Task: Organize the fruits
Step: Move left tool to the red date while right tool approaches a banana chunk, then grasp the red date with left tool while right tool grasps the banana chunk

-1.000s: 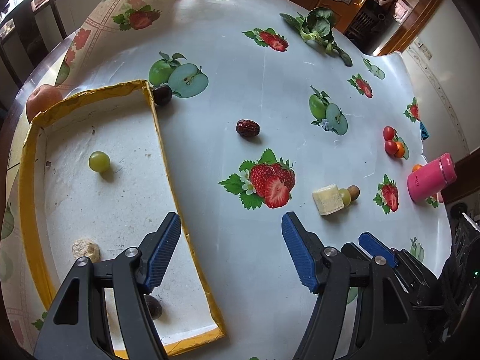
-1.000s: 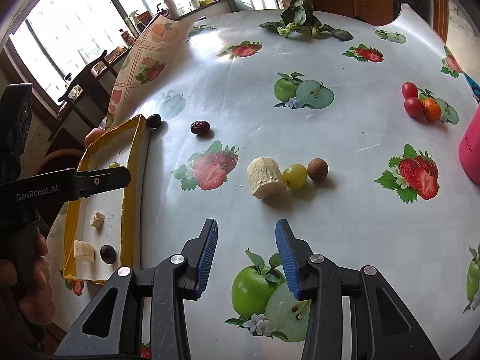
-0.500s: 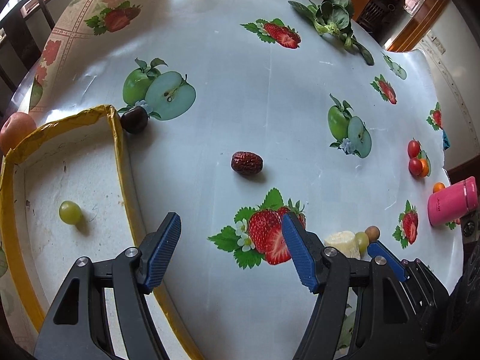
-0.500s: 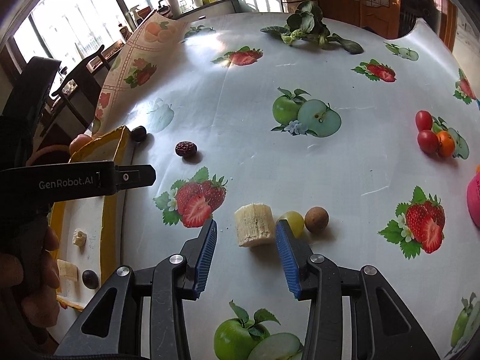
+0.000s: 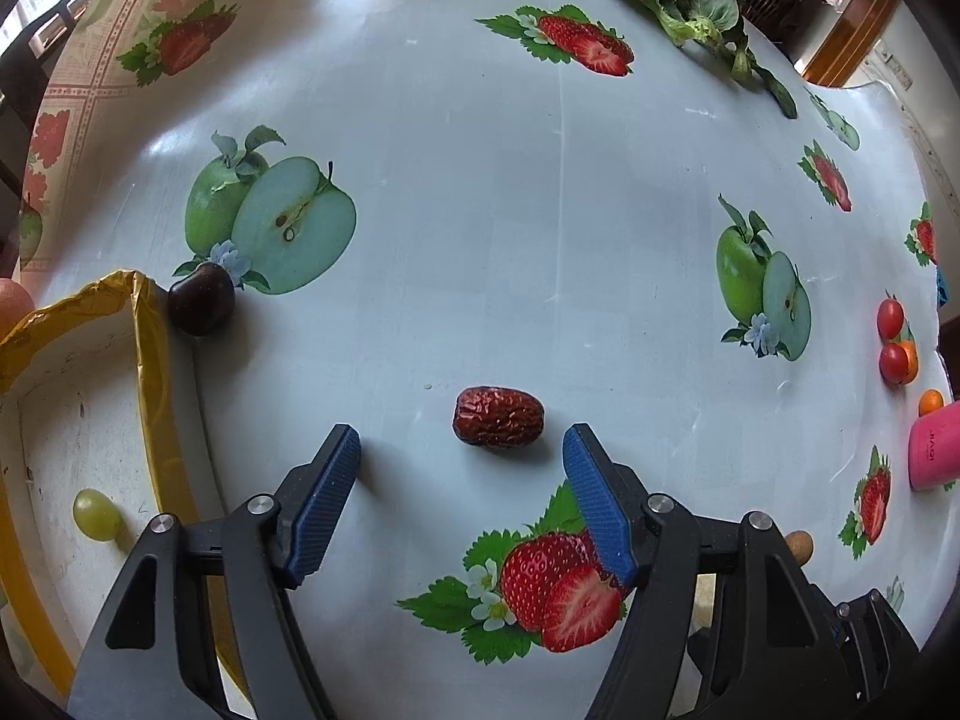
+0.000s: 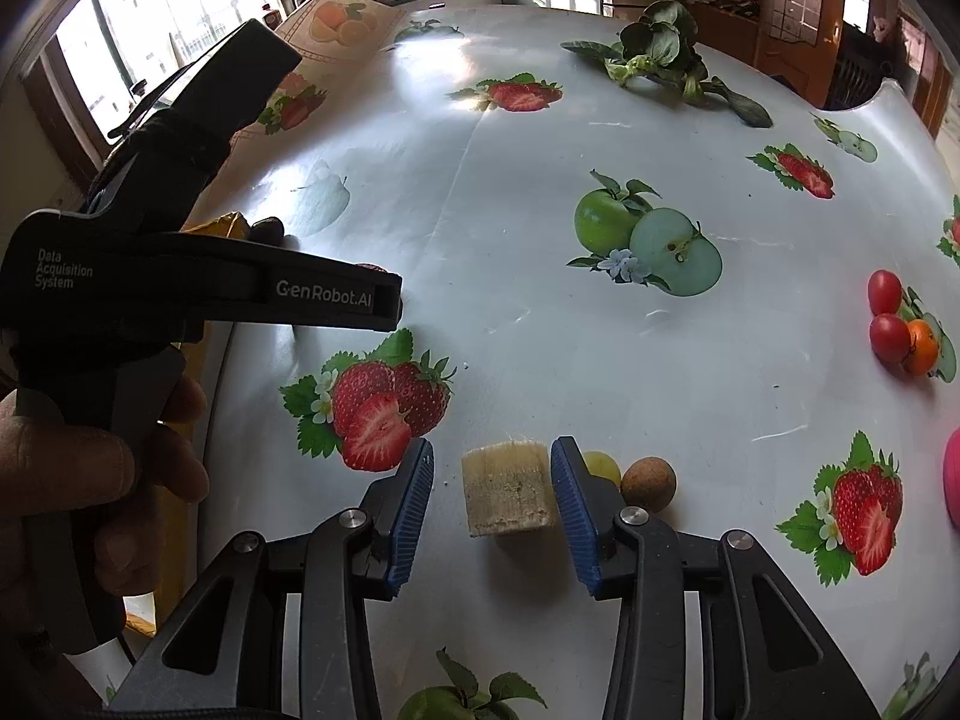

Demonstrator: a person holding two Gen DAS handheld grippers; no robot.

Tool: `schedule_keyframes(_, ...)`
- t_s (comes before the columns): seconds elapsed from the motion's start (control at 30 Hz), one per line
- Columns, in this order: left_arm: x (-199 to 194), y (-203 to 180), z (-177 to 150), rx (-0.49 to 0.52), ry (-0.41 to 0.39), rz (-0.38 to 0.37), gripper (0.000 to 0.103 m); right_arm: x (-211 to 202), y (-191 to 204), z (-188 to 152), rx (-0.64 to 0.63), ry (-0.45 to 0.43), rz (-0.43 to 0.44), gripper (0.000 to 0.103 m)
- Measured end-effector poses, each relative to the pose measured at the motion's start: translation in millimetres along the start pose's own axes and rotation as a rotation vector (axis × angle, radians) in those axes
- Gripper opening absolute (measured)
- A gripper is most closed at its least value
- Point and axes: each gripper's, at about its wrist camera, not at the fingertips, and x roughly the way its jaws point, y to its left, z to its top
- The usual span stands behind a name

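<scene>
In the left wrist view my left gripper (image 5: 462,450) is open, with a wrinkled red date (image 5: 498,417) on the tablecloth just ahead between its blue pads. A yellow-rimmed tray (image 5: 150,348) at the left holds a green grape (image 5: 95,514); a dark plum (image 5: 201,299) touches its far corner. In the right wrist view my right gripper (image 6: 492,465) is open, its pads on either side of a banana chunk (image 6: 507,492) without touching it. A green grape (image 6: 603,466) and a brown longan (image 6: 648,483) lie just right of the right pad.
Red cherry tomatoes (image 6: 888,312) and a small orange (image 6: 923,347) lie at the right, near a pink bottle (image 5: 936,450). Leafy greens (image 6: 660,54) lie at the far side. The left gripper's body (image 6: 180,276) and the hand holding it fill the left of the right wrist view.
My left gripper moved forward and right from over the tray to the date. My right gripper moved forward until its open pads flank the banana chunk.
</scene>
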Motion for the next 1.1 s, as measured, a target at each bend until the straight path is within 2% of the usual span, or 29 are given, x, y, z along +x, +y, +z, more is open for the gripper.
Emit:
schedule_keyframes(0.07,0,-2,1,0.015,-0.015,0.010,0.065,0,0,1,-0.001,0.002,0.002,0.042)
schedule_keyframes(0.1,0,-4,0,0.028,-0.023,0.023,0.059,1,0,1,-0.001,0.001,-0.001,0.038)
schedule_keyframes(0.13,-1,-6,-2,0.042,-0.032,0.033,0.048,1,0,1,0.001,0.003,-0.005,0.029)
schedule_keyframes(0.17,-1,-8,-3,0.053,-0.038,0.034,0.043,0,-1,1,0.006,0.003,-0.002,0.024)
schedule_keyframes(0.2,-2,-8,-4,0.060,-0.041,0.027,0.031,0,-2,1,0.015,0.002,0.005,0.024)
schedule_keyframes(0.23,-3,-8,-5,0.065,-0.040,0.018,0.027,-2,-3,1,0.022,-0.001,0.009,0.024)
schedule_keyframes(0.47,-22,-8,-21,0.061,-0.026,-0.032,0.027,-18,-3,-4,0.040,-0.022,0.033,0.021)
schedule_keyframes(0.67,-53,-3,-53,0.058,-0.041,-0.066,0.027,-43,0,-9,0.049,-0.053,0.051,0.020)
schedule_keyframes(1.1,-96,10,-99,0.054,-0.072,-0.103,0.027,-79,12,-44,0.049,-0.060,0.067,0.019)
